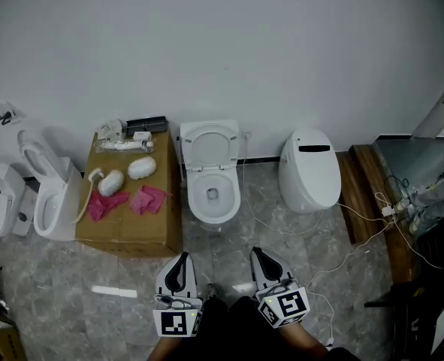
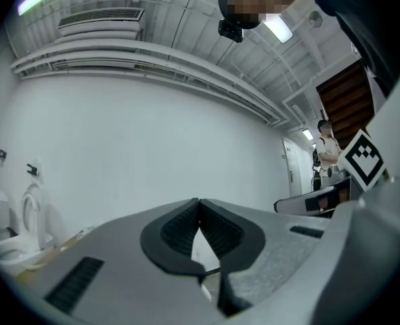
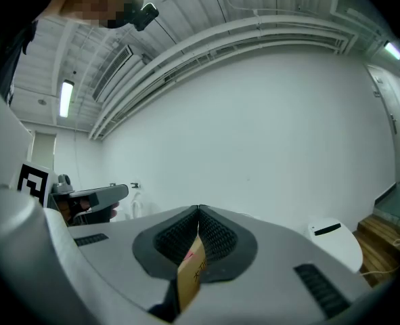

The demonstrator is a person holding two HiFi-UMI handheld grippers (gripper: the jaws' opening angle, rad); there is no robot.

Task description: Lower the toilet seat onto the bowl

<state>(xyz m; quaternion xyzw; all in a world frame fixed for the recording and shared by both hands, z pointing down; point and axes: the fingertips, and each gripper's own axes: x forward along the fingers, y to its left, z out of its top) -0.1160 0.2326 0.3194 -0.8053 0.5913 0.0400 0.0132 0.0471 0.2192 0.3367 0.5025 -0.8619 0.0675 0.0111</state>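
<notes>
The toilet seat (image 1: 206,143) is standing raised against the back wall, above its open bowl (image 1: 214,195), in the middle of the row on the grey stone floor (image 1: 229,254). Neither pair of tongs is touching it; both are hanging well short of the bowl, at the bottom of the head view.

The left tongs (image 1: 179,262) are pointing toward the wall with their jaws pressed together at the tips and holding nothing; their own view (image 2: 199,207) is showing the ribbed pads meeting. The right tongs (image 1: 261,257) are sitting just beside them, also closed tip to tip (image 3: 198,212). A strip of brown card with print is showing in the slot under those tips, and I cannot tell whether it is lying between the pads or beyond them.

A cardboard box (image 1: 128,228) is standing just left of the bowl, carrying two pink cloths (image 1: 148,199). Further left, another toilet (image 1: 50,194) is standing open. To the right, a closed toilet (image 1: 309,171) is sitting near a wooden step (image 1: 357,194), with white cables (image 1: 357,248) trailing across the floor.
</notes>
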